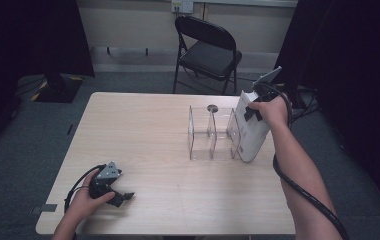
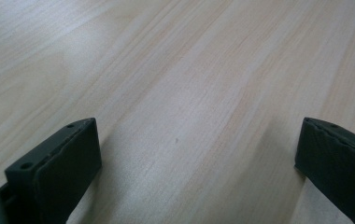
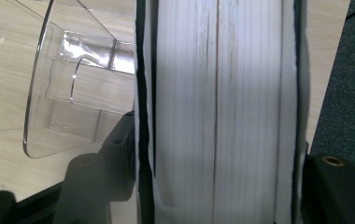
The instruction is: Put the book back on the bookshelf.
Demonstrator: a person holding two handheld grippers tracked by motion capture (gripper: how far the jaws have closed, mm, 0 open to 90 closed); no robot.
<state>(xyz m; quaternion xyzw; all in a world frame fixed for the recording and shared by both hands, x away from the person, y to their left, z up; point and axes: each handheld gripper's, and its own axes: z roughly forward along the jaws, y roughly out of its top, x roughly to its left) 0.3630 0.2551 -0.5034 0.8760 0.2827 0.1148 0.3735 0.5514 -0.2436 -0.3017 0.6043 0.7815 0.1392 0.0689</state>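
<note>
you hold a thick white book (image 1: 252, 131) with your right hand-held gripper (image 1: 256, 102), standing on its lower edge at the right end of the clear plastic organizer (image 1: 213, 134), just beside its last divider and leaning a little. the organizer stands on the worktop (image 1: 148, 135), right of the middle. the step in hand seems to be setting the book down upright by or into the last slot. to do it well, keep the book vertical while you let go, and check that its bottom rests flat on the worktop before you pull away, or else it can tip against the thin plastic wall and push the organizer.

in the right gripper view the book's page edges (image 3: 217, 112) sit between the two jaws; the jaws stand about half open and lie close along both covers, but i cannot tell if they press or are already loose. pull straight up, not sideways.

your left hand-held gripper (image 1: 120, 196) rests on the near left part of the worktop, jaws wide apart, holding nothing.
</note>
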